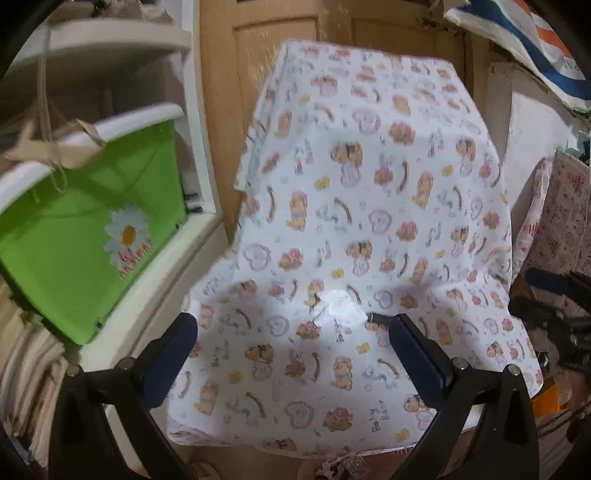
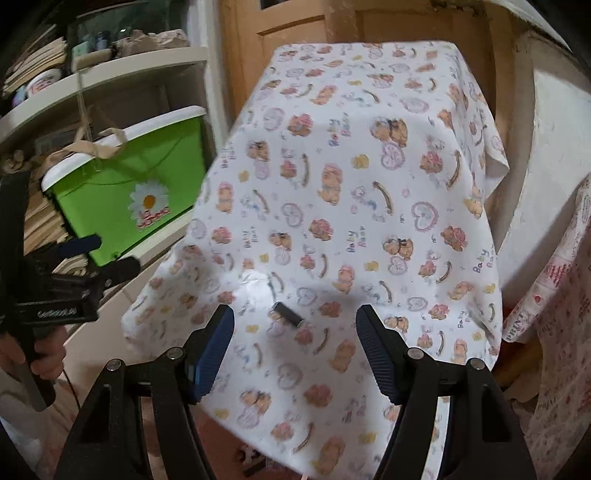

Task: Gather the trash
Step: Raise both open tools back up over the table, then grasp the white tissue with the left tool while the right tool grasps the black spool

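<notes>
A small dark cylinder, like a battery [image 2: 289, 314], lies on a white cloth printed with bears [image 2: 351, 206] that covers a table. A crumpled white paper scrap [image 1: 341, 304] lies on the same cloth [image 1: 369, 184]; the cylinder's end [image 1: 376, 317] peeks out beside my left gripper's right finger. My left gripper [image 1: 288, 328] is open just above the cloth, the scrap between its fingers. My right gripper [image 2: 295, 325] is open, the cylinder between its fingertips. The left gripper also shows at the left of the right wrist view [image 2: 99, 254].
A green bin with a white rim and a daisy sticker [image 1: 92, 236] stands on white shelves [image 1: 147, 295] left of the table; it also shows in the right wrist view [image 2: 140, 199]. A wooden door [image 2: 295, 22] is behind. Another patterned cloth [image 2: 554, 295] hangs at right.
</notes>
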`<move>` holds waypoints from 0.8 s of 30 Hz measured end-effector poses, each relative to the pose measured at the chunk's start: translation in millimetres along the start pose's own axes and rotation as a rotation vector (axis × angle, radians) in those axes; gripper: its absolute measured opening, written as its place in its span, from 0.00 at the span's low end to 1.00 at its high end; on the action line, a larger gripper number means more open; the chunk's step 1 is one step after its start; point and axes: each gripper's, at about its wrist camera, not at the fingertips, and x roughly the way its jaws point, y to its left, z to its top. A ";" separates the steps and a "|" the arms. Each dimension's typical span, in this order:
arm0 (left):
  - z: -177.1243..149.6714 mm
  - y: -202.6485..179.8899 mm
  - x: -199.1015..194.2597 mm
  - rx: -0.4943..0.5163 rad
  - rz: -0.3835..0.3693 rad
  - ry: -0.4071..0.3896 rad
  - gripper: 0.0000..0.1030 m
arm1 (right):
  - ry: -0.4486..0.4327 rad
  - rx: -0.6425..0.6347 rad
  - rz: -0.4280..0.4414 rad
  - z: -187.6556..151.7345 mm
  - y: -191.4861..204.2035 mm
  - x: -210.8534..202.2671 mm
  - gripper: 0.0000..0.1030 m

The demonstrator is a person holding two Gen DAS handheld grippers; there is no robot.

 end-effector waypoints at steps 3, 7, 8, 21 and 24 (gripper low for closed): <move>-11.8 3.1 24.5 -0.007 0.008 0.054 1.00 | 0.055 0.057 0.029 -13.4 -15.6 28.9 0.60; -18.8 11.3 57.7 -0.038 0.008 0.143 1.00 | 0.161 0.065 0.048 -20.5 -27.7 63.2 0.51; -17.6 13.6 65.1 -0.047 0.001 0.166 1.00 | 0.169 0.071 0.059 -18.6 -30.7 70.0 0.50; 8.0 39.6 106.0 -0.120 -0.011 0.258 1.00 | 0.236 0.039 0.112 -0.3 -13.3 123.7 0.41; 12.4 44.3 108.5 -0.116 0.012 0.255 1.00 | 0.252 0.018 0.118 3.2 -8.3 137.3 0.39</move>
